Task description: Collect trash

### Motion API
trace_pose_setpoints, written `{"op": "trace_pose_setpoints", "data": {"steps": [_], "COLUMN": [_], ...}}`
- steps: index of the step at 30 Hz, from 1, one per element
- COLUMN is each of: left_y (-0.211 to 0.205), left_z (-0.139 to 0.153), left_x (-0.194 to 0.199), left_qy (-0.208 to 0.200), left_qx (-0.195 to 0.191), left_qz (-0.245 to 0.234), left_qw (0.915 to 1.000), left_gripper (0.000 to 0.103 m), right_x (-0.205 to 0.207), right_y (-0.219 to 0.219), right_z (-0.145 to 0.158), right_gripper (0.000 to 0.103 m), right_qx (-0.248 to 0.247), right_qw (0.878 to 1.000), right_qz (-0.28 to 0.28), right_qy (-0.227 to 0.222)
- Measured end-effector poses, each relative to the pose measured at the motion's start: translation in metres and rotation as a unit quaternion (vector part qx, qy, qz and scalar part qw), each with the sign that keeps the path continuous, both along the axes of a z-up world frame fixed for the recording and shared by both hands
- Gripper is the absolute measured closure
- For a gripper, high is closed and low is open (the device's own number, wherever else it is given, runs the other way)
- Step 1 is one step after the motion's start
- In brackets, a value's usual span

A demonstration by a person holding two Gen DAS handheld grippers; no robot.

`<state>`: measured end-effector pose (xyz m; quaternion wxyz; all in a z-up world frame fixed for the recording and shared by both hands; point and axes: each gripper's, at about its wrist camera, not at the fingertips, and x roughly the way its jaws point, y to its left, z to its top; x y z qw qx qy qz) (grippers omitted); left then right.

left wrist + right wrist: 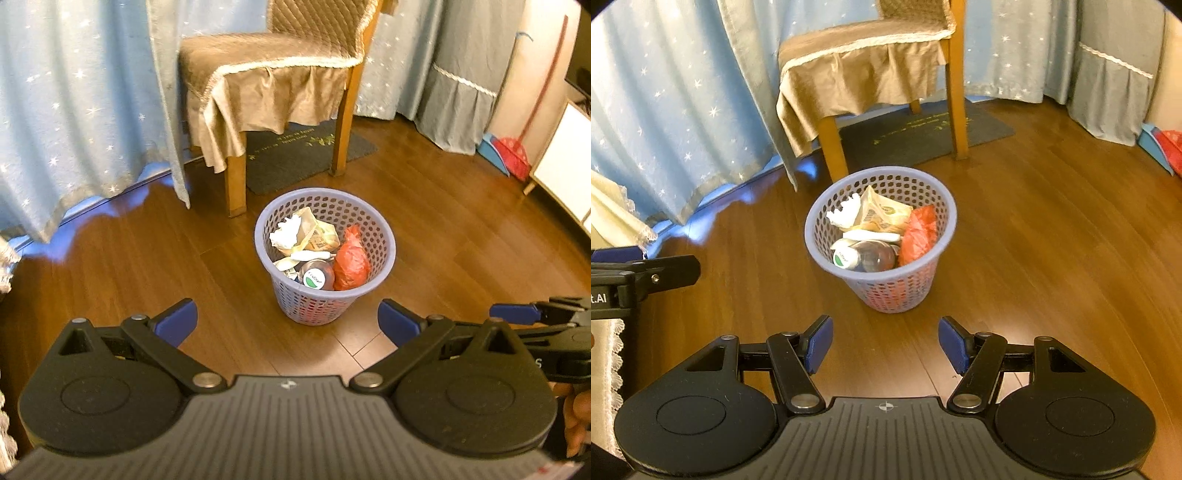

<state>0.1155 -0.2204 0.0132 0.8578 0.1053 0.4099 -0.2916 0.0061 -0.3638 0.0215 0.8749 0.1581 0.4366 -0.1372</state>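
A lilac mesh waste basket (384,254) (816,243) stands on the wooden floor in front of a chair. Inside lie a red plastic bag (351,260) (918,232), crumpled white paper (286,232) (844,214), a printed wrapper (319,234) (886,212) and a clear bottle with a green-and-white cap (314,278) (846,258). My left gripper (287,323) hangs open above the floor, short of the basket, nothing between its blue pads. My right gripper (885,345) is likewise open and empty, a little nearer than the basket. Each gripper shows at the edge of the other's view.
A wooden chair (273,96) (871,70) with a tan cover stands behind the basket on a dark mat (306,155) (923,136). Blue star-patterned curtains (74,110) (665,103) hang left and behind. A red broom and blue dustpan (511,155) lean at the right by a white cabinet (565,155).
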Motion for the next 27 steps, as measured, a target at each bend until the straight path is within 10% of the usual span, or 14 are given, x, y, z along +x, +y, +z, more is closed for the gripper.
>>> {"op": "trace_pose_setpoints", "data": {"steps": [27], "left_y": [0.082], "left_z": [0.048], "left_x": [-0.097], "left_qy": [0.021], "left_qx": [-0.008], "left_qz": [0.119], "left_qw": [0.9926], "left_gripper": [0.001], "right_x": [-0.052], "right_y": [0.075], "right_z": [0.062], "right_gripper": [0.042], "right_qx": [-0.018], "right_qw": [0.996], "right_qz": [0.088], "right_qy": [-0.002]}}
